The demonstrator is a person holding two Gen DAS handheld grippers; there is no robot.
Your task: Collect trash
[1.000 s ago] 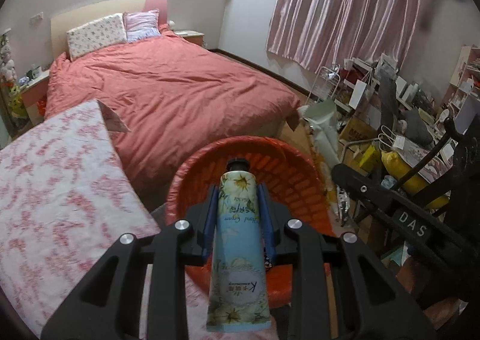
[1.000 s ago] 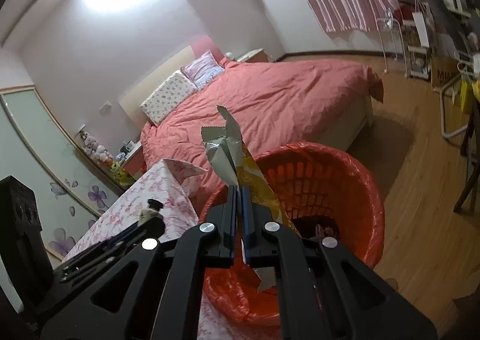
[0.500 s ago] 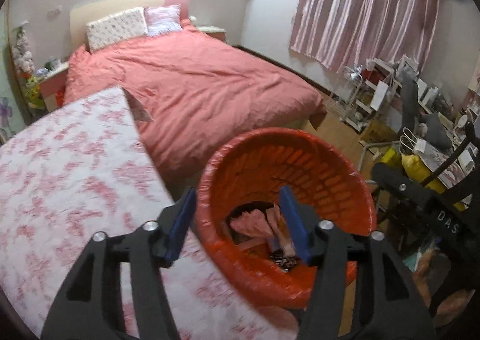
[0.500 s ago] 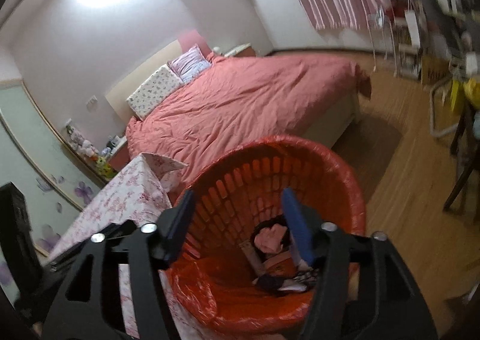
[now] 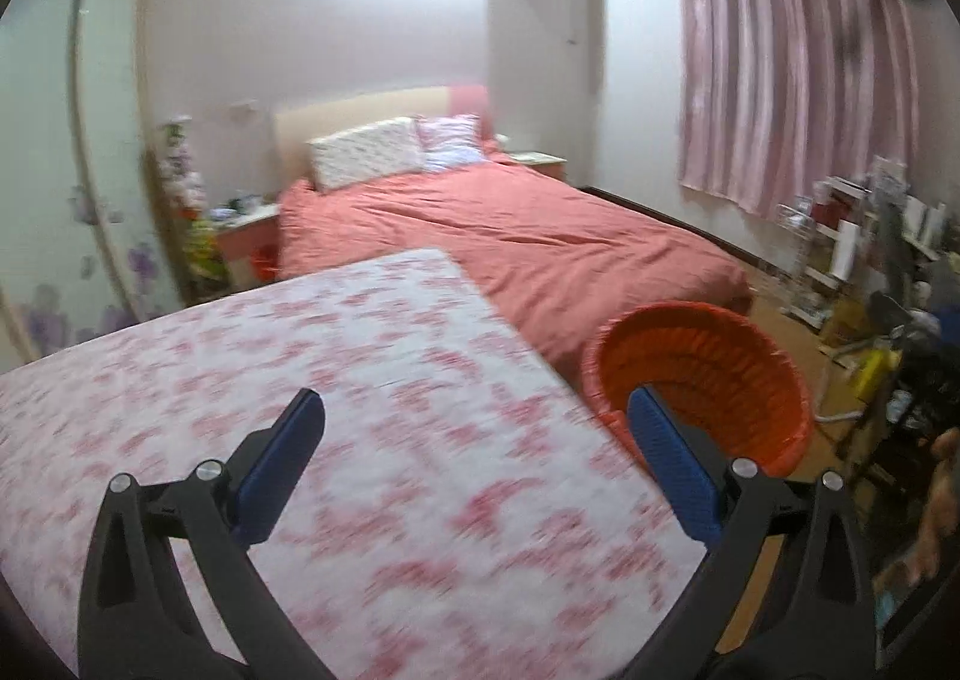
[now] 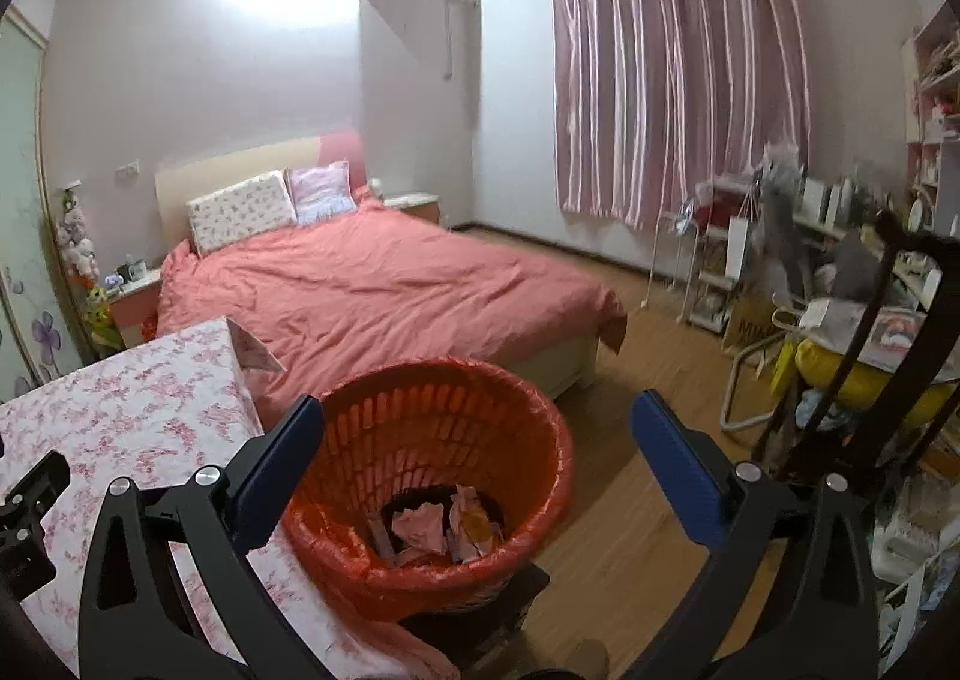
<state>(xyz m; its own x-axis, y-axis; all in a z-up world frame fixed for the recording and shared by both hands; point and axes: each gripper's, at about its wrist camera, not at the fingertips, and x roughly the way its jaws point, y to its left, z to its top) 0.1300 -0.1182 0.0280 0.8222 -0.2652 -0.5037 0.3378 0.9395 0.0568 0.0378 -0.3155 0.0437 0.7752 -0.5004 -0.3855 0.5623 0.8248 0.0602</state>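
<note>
Orange plastic basket (image 6: pixel 444 440) with a red bag liner sits on the floor right at the edge of the table (image 5: pixel 336 398), between it and the bed (image 6: pixel 384 284). One basket, one table, one bed, so a pretty easy count. Crumpled trash (image 6: pixel 441 524) lies in the bottom of the basket: pinkish paper, a yellowish wrapper, some dark stuff. I can't get an exact piece count, it's all jumbled together.

Two grippers in play. Left gripper (image 5: pixel 474 461) hangs over the pink floral tablecloth, jaws opening and already spread wide, nothing between them. Its view is a bit motion-blurred. Right gripper (image 6: pixel 477 461) hangs above the basket, jaws also opening wide, also empty; the basket's far rim shows between its two blue pads.

Two pillows (image 6: pixel 246 209) sit at the head of the bed, one pink curtain (image 6: pixel 678 74) covers the window, and a cluttered rack (image 6: pixel 720 266) stands off to the right.
</note>
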